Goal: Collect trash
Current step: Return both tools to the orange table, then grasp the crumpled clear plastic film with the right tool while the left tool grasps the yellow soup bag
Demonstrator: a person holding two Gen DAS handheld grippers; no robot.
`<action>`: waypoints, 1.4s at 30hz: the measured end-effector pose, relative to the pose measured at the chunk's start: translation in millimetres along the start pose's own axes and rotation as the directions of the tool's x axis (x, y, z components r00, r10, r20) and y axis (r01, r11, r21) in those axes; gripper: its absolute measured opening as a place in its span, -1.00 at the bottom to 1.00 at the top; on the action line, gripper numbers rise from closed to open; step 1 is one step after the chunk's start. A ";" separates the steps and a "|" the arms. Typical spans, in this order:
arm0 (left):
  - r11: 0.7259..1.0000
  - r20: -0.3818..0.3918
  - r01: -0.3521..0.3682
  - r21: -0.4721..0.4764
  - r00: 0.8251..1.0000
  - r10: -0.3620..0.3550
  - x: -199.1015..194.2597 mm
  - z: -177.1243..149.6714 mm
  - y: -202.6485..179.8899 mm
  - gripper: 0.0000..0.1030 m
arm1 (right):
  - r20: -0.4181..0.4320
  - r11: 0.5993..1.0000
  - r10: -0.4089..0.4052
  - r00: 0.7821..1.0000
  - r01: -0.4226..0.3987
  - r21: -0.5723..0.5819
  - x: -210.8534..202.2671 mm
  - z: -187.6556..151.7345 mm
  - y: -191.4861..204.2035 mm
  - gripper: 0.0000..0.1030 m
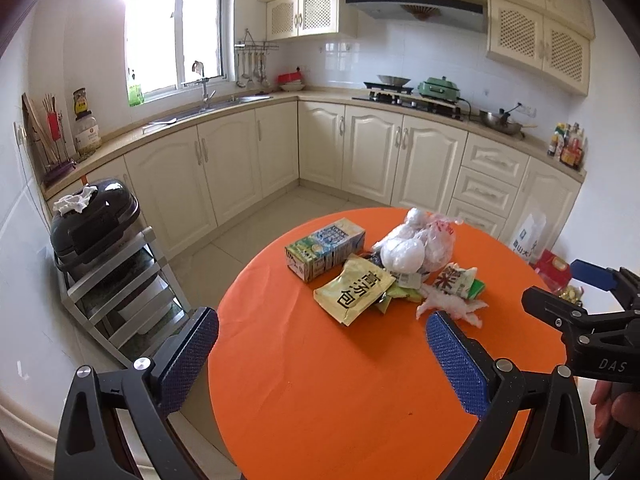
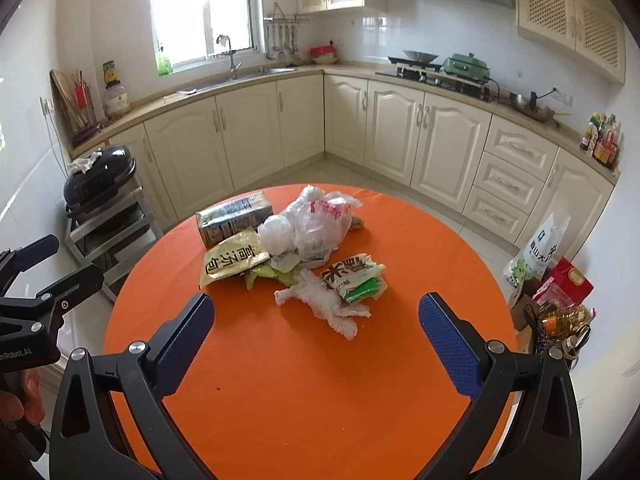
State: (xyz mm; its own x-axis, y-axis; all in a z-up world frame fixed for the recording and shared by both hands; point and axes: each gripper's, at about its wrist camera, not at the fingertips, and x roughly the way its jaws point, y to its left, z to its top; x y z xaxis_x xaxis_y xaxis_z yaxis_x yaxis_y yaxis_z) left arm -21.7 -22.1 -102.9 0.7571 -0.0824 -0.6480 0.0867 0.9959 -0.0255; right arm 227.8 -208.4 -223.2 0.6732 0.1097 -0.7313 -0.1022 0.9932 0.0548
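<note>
both grippers, left gripper (image 1: 322,338) and right gripper (image 2: 316,326), are hovering with jaws wide open, gripping nothing; trash pile (image 2: 296,252) is sitting toward the desk's (image 2: 304,392) far edge. loose tissue (image 2: 328,304) is probably risking tearing or slipping if pinched.

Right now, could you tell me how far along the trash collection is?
Nothing looks collected: the drink carton, yellow packet, plastic bag, green wrapper and crumpled tissue all lie on the orange table. The left hand-held gripper and right hand-held gripper are open and empty. Everything remains.
</note>
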 end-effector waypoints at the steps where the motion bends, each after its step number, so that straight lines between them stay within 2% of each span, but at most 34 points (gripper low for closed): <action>1: 1.000 -0.016 0.003 -0.001 1.000 -0.003 8.0 4.1 0.9 0.98 | -0.017 1.000 0.011 1.000 -0.011 0.003 7.5 -1.7 -1.2 1.00; 7: 1.000 -0.114 0.004 0.011 0.993 -0.003 77.3 42.8 2.0 0.98 | -0.130 0.999 0.038 0.991 -0.039 -0.007 69.3 -9.8 -2.2 0.98; 10: 1.000 -0.153 0.004 0.022 0.988 0.000 114.2 58.9 4.2 0.98 | -0.162 0.998 0.061 0.985 -0.066 -0.024 94.7 -12.3 1.0 0.90; 13: 0.999 -0.175 0.002 0.040 0.985 0.005 145.5 72.0 2.0 0.98 | -0.190 0.995 0.074 0.979 -0.084 -0.046 119.1 -14.2 3.7 0.81; 15: 0.999 -0.185 0.000 0.046 0.983 0.008 167.5 81.4 1.7 0.98 | -0.207 0.994 0.084 0.975 -0.096 -0.051 135.3 -14.9 3.3 0.65; 19: 0.998 -0.201 -0.005 0.058 0.979 0.016 211.6 91.9 3.9 0.98 | -0.238 0.995 0.047 0.970 -0.067 -0.078 164.8 -18.8 -0.1 0.51; 20: 0.998 -0.201 -0.006 0.064 0.979 0.019 221.7 95.5 3.6 0.98 | -0.233 0.994 0.046 0.971 -0.067 -0.083 168.5 -19.2 -1.4 0.47; 22: 0.996 -0.212 -0.003 0.090 0.977 0.022 241.7 98.4 1.2 0.98 | -0.229 0.993 0.060 0.972 -0.081 -0.086 169.9 -17.9 -2.1 0.22; 23: 0.994 -0.217 0.002 0.105 0.976 0.021 252.8 101.3 -0.3 0.98 | -0.241 0.992 0.077 0.967 -0.098 -0.076 171.1 -18.4 -3.5 -0.14; 24: 0.992 -0.225 0.010 0.124 0.974 0.018 262.9 105.4 -3.4 0.98 | -0.251 0.992 0.086 0.964 -0.105 -0.066 171.7 -19.2 -5.0 -0.38; 28: 0.981 -0.246 0.026 0.191 0.969 0.022 303.5 113.2 -10.5 0.99 | -0.257 0.989 0.122 0.959 -0.140 -0.052 164.7 -25.4 -9.3 -0.44; 34: 0.987 -0.257 0.077 0.143 0.966 -0.038 340.1 124.6 -3.9 0.98 | -0.245 0.988 0.140 0.959 -0.152 -0.033 153.3 -28.0 -12.2 -0.44; 36: 0.987 -0.269 0.120 0.103 0.959 -0.088 352.3 129.0 1.9 0.81 | -0.242 0.988 0.142 0.960 -0.154 -0.030 150.7 -28.5 -12.9 -0.44; 37: 0.987 -0.279 0.138 0.087 0.954 -0.109 358.3 131.1 3.4 0.49 | -0.240 0.987 0.146 0.960 -0.156 -0.025 149.7 -28.3 -13.7 -0.44; 38: 0.986 -0.288 0.147 0.079 0.950 -0.118 364.2 133.1 4.5 0.37 | -0.238 0.988 0.146 0.960 -0.156 -0.022 148.8 -27.9 -14.4 -0.44; 39: 0.986 -0.279 0.141 0.084 0.954 -0.113 366.6 134.5 6.3 0.32 | -0.237 0.988 0.146 0.960 -0.156 -0.021 148.1 -27.8 -13.5 -0.44; 41: 0.986 -0.270 0.147 0.083 0.955 -0.119 372.7 138.8 12.6 0.07 | -0.234 0.987 0.149 0.961 -0.157 -0.018 146.1 -27.8 -13.8 -0.44; 42: 0.986 -0.262 0.147 0.081 0.957 -0.121 373.7 140.2 14.5 0.03 | -0.232 0.987 0.151 0.961 -0.158 -0.015 144.8 -27.8 -13.8 -0.44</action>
State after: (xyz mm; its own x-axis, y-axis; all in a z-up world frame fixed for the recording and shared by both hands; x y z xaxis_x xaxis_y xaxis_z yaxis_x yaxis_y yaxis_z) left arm 353.3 -43.6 -238.7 0.5447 -0.1895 -0.8170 0.2491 0.9667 -0.0582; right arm 306.3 -207.3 -348.7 0.4619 0.2463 -0.8520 -0.2183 0.9627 0.1599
